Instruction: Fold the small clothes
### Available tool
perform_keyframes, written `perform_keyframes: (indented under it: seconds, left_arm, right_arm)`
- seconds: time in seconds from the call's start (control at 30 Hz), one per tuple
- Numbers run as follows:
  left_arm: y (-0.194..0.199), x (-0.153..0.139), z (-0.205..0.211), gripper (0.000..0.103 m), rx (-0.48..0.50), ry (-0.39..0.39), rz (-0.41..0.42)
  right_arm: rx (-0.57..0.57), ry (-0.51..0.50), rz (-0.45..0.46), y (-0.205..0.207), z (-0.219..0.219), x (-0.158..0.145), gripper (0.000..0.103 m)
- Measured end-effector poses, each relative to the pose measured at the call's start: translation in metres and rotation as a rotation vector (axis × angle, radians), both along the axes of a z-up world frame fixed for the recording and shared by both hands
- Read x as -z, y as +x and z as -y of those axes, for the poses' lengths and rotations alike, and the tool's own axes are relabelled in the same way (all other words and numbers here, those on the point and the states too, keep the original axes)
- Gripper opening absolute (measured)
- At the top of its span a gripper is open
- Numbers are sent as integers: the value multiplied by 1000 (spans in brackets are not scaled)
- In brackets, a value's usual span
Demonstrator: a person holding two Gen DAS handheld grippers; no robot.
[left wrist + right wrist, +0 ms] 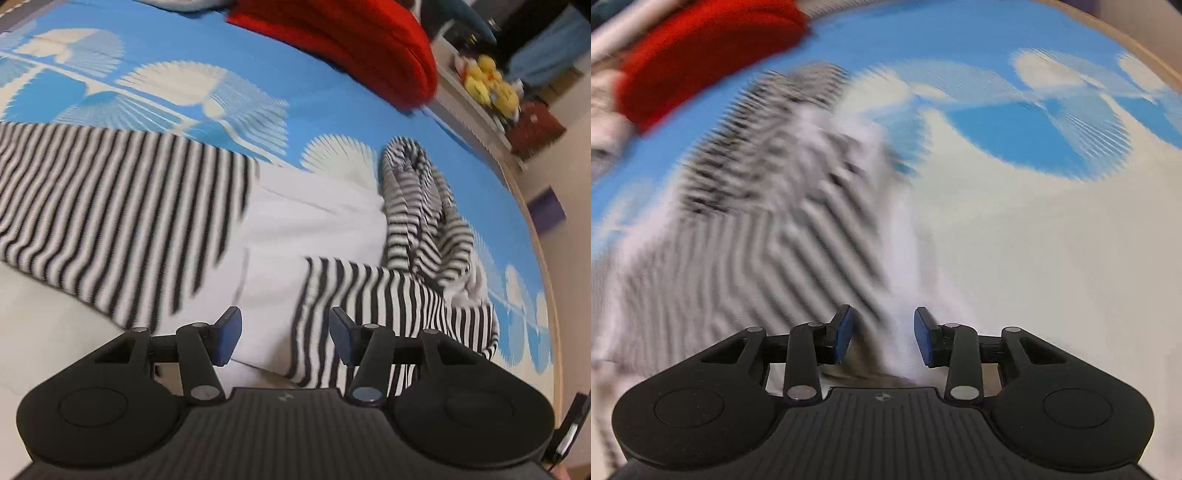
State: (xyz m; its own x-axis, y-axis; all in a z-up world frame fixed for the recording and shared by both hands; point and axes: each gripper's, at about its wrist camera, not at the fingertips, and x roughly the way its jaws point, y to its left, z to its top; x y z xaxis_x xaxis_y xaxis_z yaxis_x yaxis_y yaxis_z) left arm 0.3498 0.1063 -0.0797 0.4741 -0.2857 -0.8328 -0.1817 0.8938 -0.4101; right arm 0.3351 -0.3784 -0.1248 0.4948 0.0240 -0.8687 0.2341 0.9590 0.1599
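Observation:
A black-and-white striped garment with white panels (122, 210) lies spread on a blue and white patterned bedsheet (325, 96). One striped part is bunched up on the right (417, 206). My left gripper (284, 332) is open just above the garment's near edge, holding nothing. In the right wrist view the same garment (768, 236) is blurred by motion. My right gripper (884, 334) is open with its jaws either side of a white fabric edge (905, 280).
A red folded cloth (354, 40) lies at the far side of the bed; it also shows in the right wrist view (701, 55). A shelf with yellow soft toys (487, 81) stands beyond the bed's right edge (535, 236).

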Motion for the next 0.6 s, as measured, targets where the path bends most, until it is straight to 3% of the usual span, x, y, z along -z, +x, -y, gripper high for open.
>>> perform_keyframes:
  seconds: [0.1,0.2,0.23,0.3,0.37,0.43,0.5,0.6]
  left_arm:
    - [4,23,12,57,28,32,-85]
    - [3,44,17,57,37,90,-184]
    - [3,44,17,57,30,97,-184]
    - [0,36,16,57,21,87,-155]
    - [-3,24,16,57,30,72,-103]
    - [-5,14,16,57,45,76,-66]
    - [-6,8,14,57,43,81,-45]
    - [-5,8,11,57,30,75,-46]
  right_arm:
    - [56,78,-12,-2,10,4,40]
    - [50,41,-2,-4,11,-2,39]
    - [65,25,19,0,9,-7,40]
    - [68,76,144,-2,9,-28,40]
    - [-1,143,283,0,4,-49,40]
    - [-107,122,379,9,-6,-64,38]
    - [-150,64,408,25,-15,-67,38]
    - [-180,20,369,49,-23,-51,38]
